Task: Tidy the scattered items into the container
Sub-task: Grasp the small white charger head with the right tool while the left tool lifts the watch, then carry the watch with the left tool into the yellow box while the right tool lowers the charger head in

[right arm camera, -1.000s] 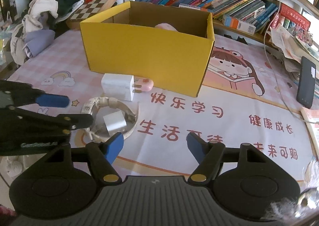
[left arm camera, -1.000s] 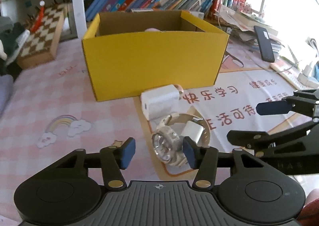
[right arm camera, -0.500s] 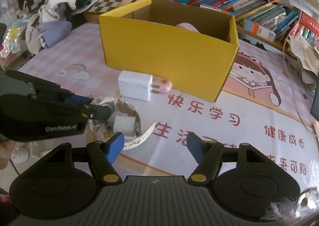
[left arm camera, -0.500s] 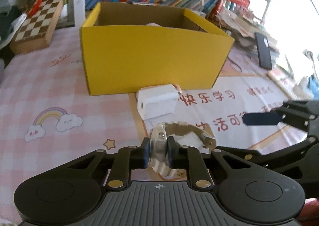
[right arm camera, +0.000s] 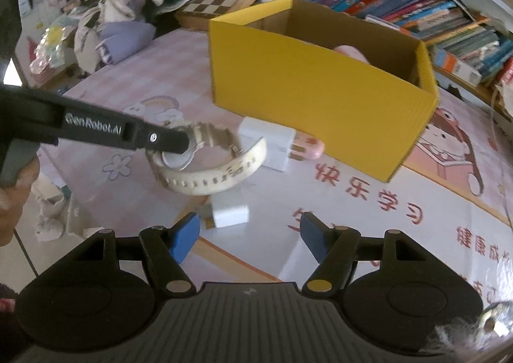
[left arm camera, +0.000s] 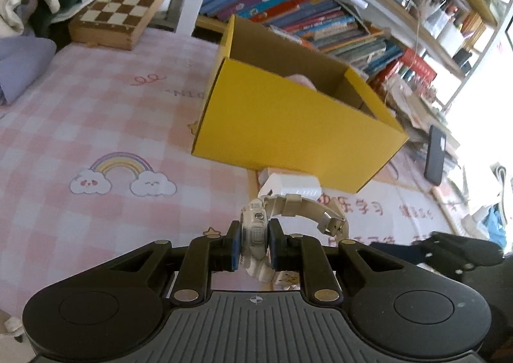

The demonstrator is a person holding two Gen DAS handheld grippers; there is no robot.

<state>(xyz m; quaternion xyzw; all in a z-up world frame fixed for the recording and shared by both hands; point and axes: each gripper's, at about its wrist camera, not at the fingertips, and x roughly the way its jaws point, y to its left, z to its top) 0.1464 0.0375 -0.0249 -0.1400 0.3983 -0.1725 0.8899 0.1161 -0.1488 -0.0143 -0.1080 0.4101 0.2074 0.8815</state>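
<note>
My left gripper (left arm camera: 253, 243) is shut on the case of a cream wristwatch (left arm camera: 256, 231), which hangs clear of the mat with its strap (right arm camera: 211, 180) drooping. From the right wrist view the left gripper (right arm camera: 179, 140) reaches in from the left with the watch (right arm camera: 174, 158) in it. The open yellow cardboard box (left arm camera: 288, 135) stands beyond, with a pink object (right arm camera: 348, 52) inside. A large white charger (right arm camera: 267, 142) and a pink item (right arm camera: 307, 146) lie at the box's front wall. A small white charger block (right arm camera: 229, 212) lies on the mat just ahead of my open, empty right gripper (right arm camera: 250, 235).
A chessboard (left arm camera: 128, 13) and a pile of clothes (right arm camera: 134, 10) lie at the back left. Rows of books (left arm camera: 304, 20) fill the shelf behind the box. A black phone (left arm camera: 434, 154) rests at the right, by cluttered papers. The printed mat (right arm camera: 400, 202) covers the table.
My left gripper closed on the watch and lifted it off the mat, rolling as it rose. The small white charger that lay inside the strap's loop stays on the mat.
</note>
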